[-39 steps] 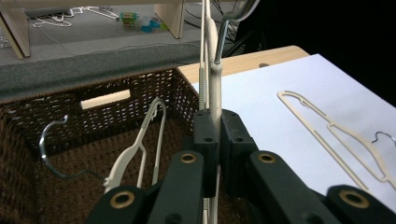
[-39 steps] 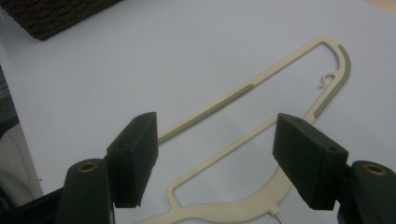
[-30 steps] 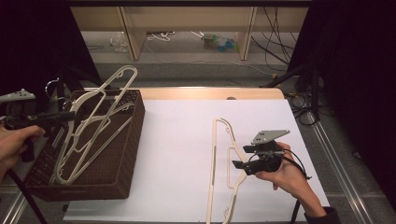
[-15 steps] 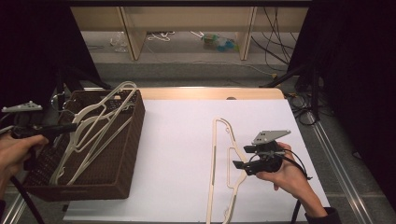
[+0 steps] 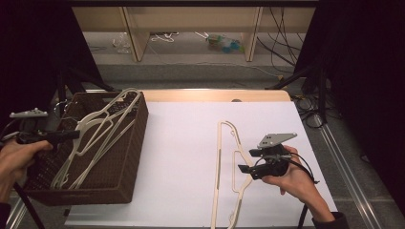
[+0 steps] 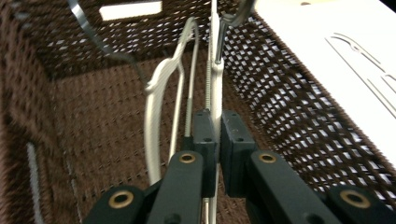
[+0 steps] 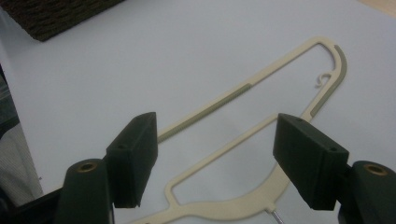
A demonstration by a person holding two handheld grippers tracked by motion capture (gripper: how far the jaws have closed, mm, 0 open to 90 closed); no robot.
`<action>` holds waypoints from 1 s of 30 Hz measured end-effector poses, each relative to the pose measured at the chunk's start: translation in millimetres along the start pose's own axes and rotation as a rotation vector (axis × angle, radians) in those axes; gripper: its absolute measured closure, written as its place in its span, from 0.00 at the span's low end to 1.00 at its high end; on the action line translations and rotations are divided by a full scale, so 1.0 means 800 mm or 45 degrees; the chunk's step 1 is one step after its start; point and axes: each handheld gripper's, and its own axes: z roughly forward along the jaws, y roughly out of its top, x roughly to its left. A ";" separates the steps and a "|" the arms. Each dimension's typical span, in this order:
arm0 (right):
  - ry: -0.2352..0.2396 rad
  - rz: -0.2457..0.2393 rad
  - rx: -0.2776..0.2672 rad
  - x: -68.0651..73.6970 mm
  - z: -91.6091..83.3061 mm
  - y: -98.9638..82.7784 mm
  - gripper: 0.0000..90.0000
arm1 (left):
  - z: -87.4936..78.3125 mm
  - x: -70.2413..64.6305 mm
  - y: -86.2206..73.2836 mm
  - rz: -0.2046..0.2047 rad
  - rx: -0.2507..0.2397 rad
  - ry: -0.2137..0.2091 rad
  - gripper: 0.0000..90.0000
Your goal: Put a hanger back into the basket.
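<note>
Left tongs clamped a hanger in the basket, while the released right tongs straddled the desk hanger, its length running straight ahead.

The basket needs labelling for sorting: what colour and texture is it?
Dark brown woven wicker basket; the left gripper view shows the weave best.

The basket sits at the table's left edge with hangers leaning inside it, perhaps three. Right of the basket, well apart, another hanger lies flat on the table.
</note>
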 end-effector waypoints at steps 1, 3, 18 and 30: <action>-0.002 0.001 -0.002 0.000 0.000 0.000 0.35 | 0.002 0.002 -0.003 -0.013 0.010 -0.017 0.95; 0.000 0.003 0.003 0.001 0.001 0.000 0.35 | 0.004 0.002 -0.003 -0.018 0.010 -0.029 0.96; 0.004 0.003 0.003 -0.001 -0.001 0.000 0.35 | 0.006 0.018 -0.002 -0.083 0.024 -0.083 0.96; 0.001 0.010 0.006 -0.002 0.001 0.000 0.35 | 0.007 0.021 -0.001 -0.089 0.012 -0.008 0.94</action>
